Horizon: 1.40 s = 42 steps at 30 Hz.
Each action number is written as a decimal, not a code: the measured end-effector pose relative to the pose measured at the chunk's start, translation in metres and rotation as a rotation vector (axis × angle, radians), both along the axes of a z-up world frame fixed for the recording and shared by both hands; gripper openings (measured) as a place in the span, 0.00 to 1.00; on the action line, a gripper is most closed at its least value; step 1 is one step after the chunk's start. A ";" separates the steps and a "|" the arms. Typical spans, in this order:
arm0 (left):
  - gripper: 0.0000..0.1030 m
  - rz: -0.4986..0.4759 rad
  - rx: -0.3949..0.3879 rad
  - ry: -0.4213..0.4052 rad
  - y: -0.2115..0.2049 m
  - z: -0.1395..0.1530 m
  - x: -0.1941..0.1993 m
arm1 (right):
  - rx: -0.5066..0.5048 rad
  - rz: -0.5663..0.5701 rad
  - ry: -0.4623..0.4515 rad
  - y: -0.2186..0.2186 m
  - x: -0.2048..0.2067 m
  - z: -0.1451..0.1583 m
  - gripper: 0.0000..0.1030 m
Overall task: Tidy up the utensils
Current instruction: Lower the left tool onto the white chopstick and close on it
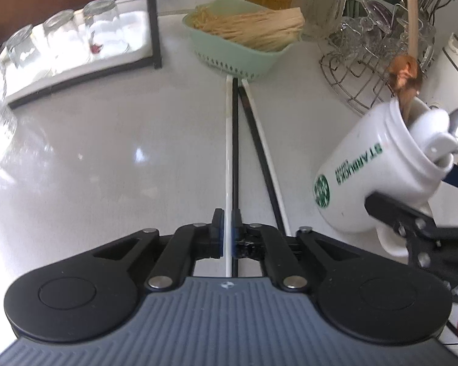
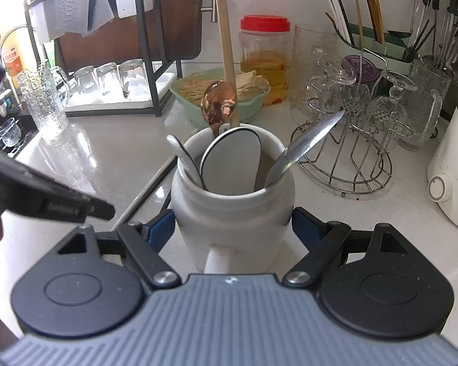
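My left gripper (image 1: 228,228) is shut on a white chopstick (image 1: 228,152) and a black chopstick (image 1: 235,152) that reach forward to the green basket (image 1: 268,61). A second black and white line beside them meets them at the tips; I cannot tell whether it is another pair or a reflection in the glossy counter. To the right stands a white Starbucks mug (image 1: 366,177) with my right gripper (image 2: 233,228) shut on its body, handle toward the camera. The mug (image 2: 232,213) holds a copper spoon (image 2: 218,103), a wooden handle (image 2: 225,45), white ceramic spoons (image 2: 232,164) and a metal spoon (image 2: 311,140).
A wire rack of glasses (image 2: 351,152) stands right of the mug, with a white appliance (image 2: 451,167) beyond it. A cutlery holder with chopsticks (image 2: 375,45) and a red-lidded jar (image 2: 265,58) stand at the back. Upturned glasses (image 1: 76,36) sit under a black shelf at the left.
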<state>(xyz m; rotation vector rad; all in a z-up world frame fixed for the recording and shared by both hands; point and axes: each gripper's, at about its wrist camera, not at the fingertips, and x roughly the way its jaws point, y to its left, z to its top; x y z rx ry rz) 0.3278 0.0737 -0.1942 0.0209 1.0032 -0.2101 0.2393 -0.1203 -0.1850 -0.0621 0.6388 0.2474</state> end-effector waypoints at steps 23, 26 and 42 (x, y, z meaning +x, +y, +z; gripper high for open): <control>0.25 -0.070 0.040 -0.081 -0.008 -0.015 0.078 | -0.006 -0.018 0.026 0.004 0.004 0.001 0.83; 0.23 -0.082 0.060 -0.087 -0.011 -0.015 0.080 | -0.004 -0.022 0.025 0.005 0.003 0.001 0.83; 0.00 -0.070 0.049 -0.023 0.000 -0.012 0.041 | -0.003 -0.018 0.013 0.003 0.004 0.000 0.83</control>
